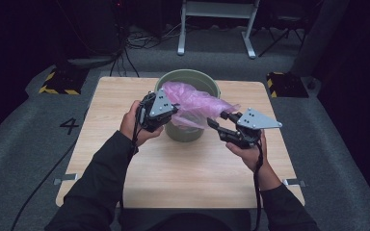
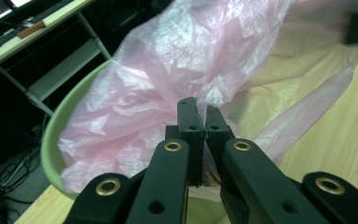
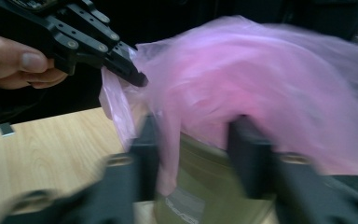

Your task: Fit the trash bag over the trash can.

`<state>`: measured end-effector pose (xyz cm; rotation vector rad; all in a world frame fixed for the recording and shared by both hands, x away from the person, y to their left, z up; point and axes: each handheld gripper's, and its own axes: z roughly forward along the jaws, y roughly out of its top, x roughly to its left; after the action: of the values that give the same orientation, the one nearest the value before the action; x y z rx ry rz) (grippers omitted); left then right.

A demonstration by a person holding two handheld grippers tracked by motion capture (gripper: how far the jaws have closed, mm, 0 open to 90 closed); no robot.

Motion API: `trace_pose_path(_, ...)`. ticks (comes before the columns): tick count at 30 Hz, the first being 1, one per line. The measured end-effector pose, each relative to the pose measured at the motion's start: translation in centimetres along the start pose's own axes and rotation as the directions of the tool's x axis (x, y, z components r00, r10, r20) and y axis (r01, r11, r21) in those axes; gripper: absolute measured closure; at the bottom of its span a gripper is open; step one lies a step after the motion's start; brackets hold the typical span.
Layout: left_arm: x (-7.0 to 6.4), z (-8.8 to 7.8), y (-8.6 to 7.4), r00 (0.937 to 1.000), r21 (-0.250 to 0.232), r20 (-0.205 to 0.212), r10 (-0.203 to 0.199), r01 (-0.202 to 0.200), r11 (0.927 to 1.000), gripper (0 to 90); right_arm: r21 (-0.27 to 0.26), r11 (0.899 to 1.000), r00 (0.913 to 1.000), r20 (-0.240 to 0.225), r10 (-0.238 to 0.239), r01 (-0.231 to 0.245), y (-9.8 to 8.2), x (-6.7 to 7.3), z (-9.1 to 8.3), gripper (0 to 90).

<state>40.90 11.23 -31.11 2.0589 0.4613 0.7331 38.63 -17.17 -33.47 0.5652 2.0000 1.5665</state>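
A pale green bucket point(image 1: 213, 85) stands at the middle back of the wooden table point(image 1: 173, 168), with a thin pink plastic bag point(image 1: 197, 102) draped over and into it. My left gripper point(image 1: 172, 111) is at the bucket's left rim, shut on a fold of the bag point(image 2: 168, 60), which bunches between its closed jaws point(image 2: 204, 126). The bucket rim point(image 2: 51, 135) curves behind. My right gripper point(image 1: 218, 120) is at the bucket's right side, jaws apart; in its blurred view point(image 3: 193, 126) loose bag film point(image 3: 270, 79) hangs between them above the bucket wall point(image 3: 200, 186). The left gripper point(image 3: 137, 77) pinches the bag's edge there.
A white metal frame point(image 1: 217, 24) stands on the floor behind the table. Yellow-and-black striped blocks point(image 1: 58, 82) point(image 1: 286, 84) sit by the far corners. Cables run over the grey floor, which bears a painted 4 point(image 1: 70, 125) at left.
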Motion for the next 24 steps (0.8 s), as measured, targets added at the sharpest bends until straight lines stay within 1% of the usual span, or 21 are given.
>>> trace_pose_path(1,-0.2,-0.2,-0.2,1.0000,-0.007,0.008,-0.005,0.005,1.0000,89.5,0.013,1.000,0.9999,0.003,-0.011,0.011,0.0,0.0,0.3,77.3)
trace_pose_path(2,-0.2,-0.2,-0.2,1.0000,-0.007,0.008,-0.005,0.005,1.0000,89.5,0.013,1.000,0.9999,0.003,-0.011,0.011,0.0,0.0,0.3,77.3)
trace_pose_path(3,-0.2,-0.4,-0.4,0.9999,-0.014,0.012,-0.007,0.007,0.9999,89.5,0.025,1.000,0.9999,-0.014,-0.007,0.008,-0.1,-0.2,0.6,86.1)
trace_pose_path(4,-0.2,-0.4,-0.4,0.9999,-0.014,0.012,-0.007,0.007,0.9999,89.5,0.025,1.000,0.9999,-0.014,-0.007,0.008,-0.1,-0.2,0.6,86.1)
trace_pose_path(5,-0.3,-0.8,-0.6,0.9999,-0.023,0.010,-0.008,0.008,0.9997,89.5,0.028,1.000,1.0000,-0.007,0.003,-0.003,-0.4,-0.4,0.6,90.0)
trace_pose_path(6,-0.3,-0.8,-0.6,0.9999,-0.023,0.010,-0.008,0.008,0.9997,89.5,0.028,1.000,1.0000,-0.007,0.003,-0.003,-0.4,-0.4,0.6,90.0)
trace_pose_path(7,-0.2,-1.1,-0.8,0.9996,-0.031,0.024,-0.018,0.019,0.9993,89.5,0.026,1.000,0.9999,-0.011,0.012,-0.012,-0.5,-0.5,0.5,90.0)
trace_pose_path(9,-0.3,-1.7,-1.0,0.9984,-0.042,0.053,-0.019,0.021,0.9989,89.6,0.025,0.998,0.9980,-0.032,0.055,-0.054,-1.0,-1.1,0.3,90.0)
trace_pose_path(10,-0.3,-1.7,-1.0,0.9984,-0.042,0.053,-0.019,0.021,0.9989,89.6,0.026,0.998,0.9976,-0.035,0.060,-0.059,-1.1,-1.2,0.3,90.0)
trace_pose_path(11,-0.8,-2.0,-1.0,0.9984,-0.036,0.056,-0.006,0.008,0.9993,89.6,0.027,0.998,0.9973,-0.037,0.064,-0.063,-1.2,-1.1,0.3,90.0)
trace_pose_path(12,-0.8,-2.0,-1.0,0.9984,-0.036,0.056,-0.006,0.008,0.9993,89.6,0.027,0.998,0.9973,-0.037,0.064,-0.063,-1.2,-1.1,0.3,90.0)
trace_pose_path(13,-1.0,-2.1,-1.1,0.9979,-0.033,0.065,0.004,-0.002,0.9995,89.5,0.025,0.997,0.9963,-0.040,0.076,-0.076,-1.3,-1.1,0.3,90.0)
trace_pose_path(15,-1.4,-2.2,-1.3,0.9972,-0.039,0.074,0.006,-0.003,0.9993,88.3,0.025,0.997,0.9959,-0.044,0.079,-0.078,-1.3,-1.1,0.3,90.0)
trace_pose_path(16,-1.4,-2.4,-1.3,0.9976,-0.051,0.069,-0.002,0.005,0.9987,76.4,0.029,0.997,0.9967,-0.046,0.067,-0.066,-1.4,-0.9,0.2,90.0)
trace_pose_path(17,-1.4,-2.6,-1.2,0.9973,-0.078,0.067,-0.028,0.033,0.9964,54.9,0.038,0.998,0.9976,-0.049,0.048,-0.046,-1.4,-0.7,0.2,90.0)
trace_pose_path(18,-1.4,-2.6,-1.2,0.9973,-0.078,0.067,-0.028,0.033,0.9964,47.8,0.038,0.998,0.9976,-0.049,0.048,-0.046,-1.4,-0.7,0.2,90.0)
trace_pose_path(19,-1.4,-3.0,-0.9,0.9955,-0.102,0.080,-0.051,0.059,0.9931,40.1,0.043,0.998,0.9979,-0.054,0.037,-0.034,-1.4,-0.5,0.3,90.0)
trace_pose_path(20,-1.4,-3.0,-0.9,0.9955,-0.102,0.080,-0.051,0.059,0.9931,32.7,0.043,0.998,0.9979,-0.054,0.037,-0.034,-1.4,-0.5,0.3,90.0)
trace_pose_path(21,-1.6,-3.4,-0.5,0.9951,-0.125,0.085,-0.051,0.061,0.9902,29.9,0.046,0.999,0.9991,-0.040,0.013,-0.012,-1.3,-0.2,0.2,90.0)
trace_pose_path(23,-1.8,-3.6,-0.2,0.9958,-0.134,0.077,-0.049,0.059,0.9893,28.6,0.045,0.999,0.9994,-0.033,0.007,-0.005,-1.2,-0.1,0.2,90.0)
trace_pose_path(24,-2.0,-3.7,0.0,0.9959,-0.136,0.081,-0.042,0.052,0.9893,26.9,0.044,0.999,0.9996,-0.028,0.004,-0.002,-1.2,-0.1,0.2,90.0)
